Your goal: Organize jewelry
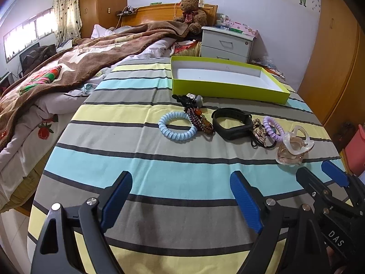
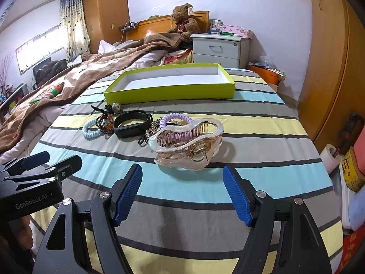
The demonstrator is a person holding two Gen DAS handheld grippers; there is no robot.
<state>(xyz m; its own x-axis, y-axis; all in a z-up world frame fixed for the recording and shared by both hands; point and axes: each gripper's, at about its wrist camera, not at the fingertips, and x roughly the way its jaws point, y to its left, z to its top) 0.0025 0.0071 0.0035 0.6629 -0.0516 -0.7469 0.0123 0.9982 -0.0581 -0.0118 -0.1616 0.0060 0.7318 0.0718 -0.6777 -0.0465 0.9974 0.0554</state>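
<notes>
A row of jewelry lies on the striped bedsheet in front of an empty lime-green box [image 1: 228, 90] [image 2: 171, 91]. From the left: a light blue coil hair tie [image 1: 176, 126] [image 2: 91, 132], a dark beaded bracelet [image 1: 200, 121] [image 2: 106, 123], a black wristband [image 1: 232, 123] [image 2: 132, 123], a purple coil tie [image 1: 272, 127] [image 2: 178, 117] and a clear pink claw clip [image 1: 294, 145] [image 2: 187, 143]. My left gripper [image 1: 182, 182] is open over bare sheet, short of the blue tie. My right gripper [image 2: 182, 178] is open just short of the claw clip. Neither holds anything.
A rumpled brown blanket [image 1: 68, 68] covers the bed's left side. A white nightstand [image 1: 225, 43] and a teddy bear [image 1: 191, 13] stand behind the box. Wooden wardrobes line the right. The bed's right edge drops to boxes and tape on the floor [image 2: 342, 166].
</notes>
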